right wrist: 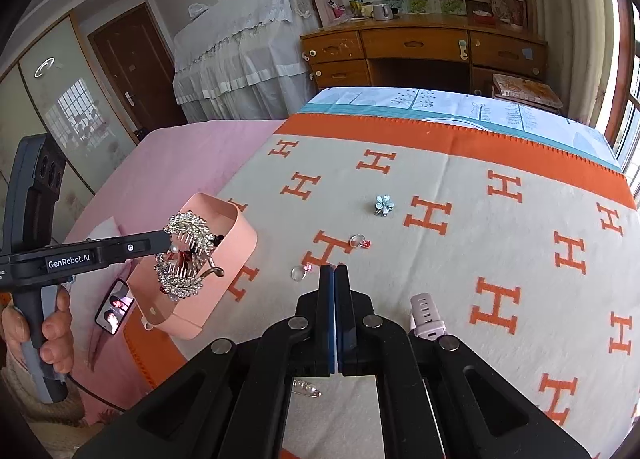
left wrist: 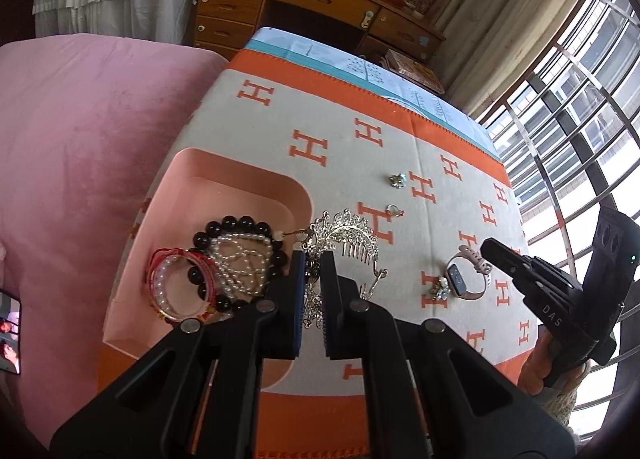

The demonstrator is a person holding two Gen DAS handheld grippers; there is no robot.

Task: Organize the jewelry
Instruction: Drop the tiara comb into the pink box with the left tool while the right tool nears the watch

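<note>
Black plastic left tongs are filling the bottom of the left wrist view, clamping down on a sparkly rhinestone hair comb, a silvery leaf-shaped thing with a row of thin metal teeth and a curly end. From the right wrist view that comb is hanging in the air just over the front edge of the peach-pink tray, a smooth box with rounded corners. Inside the tray a glossy black bead bracelet is lying around a tangle of small white pearl strands, with a red cord bracelet looping beside them. Right tongs are sitting fully closed with nothing between the blue pads, hovering above the fuzzy cream blanket with its orange H pattern and orange border. Scattered on the blanket: a pale blue flower-shaped clip, two little clear rings with pink stones, and a watch with a pale pink rubbery perforated strap, partly hidden behind the tongs. In the left view the watch is lying curled up with a small sparkly brooch touching it. A person's hand is gripping the left handle, and a phone is lying on the pink velvety bedding.
</note>
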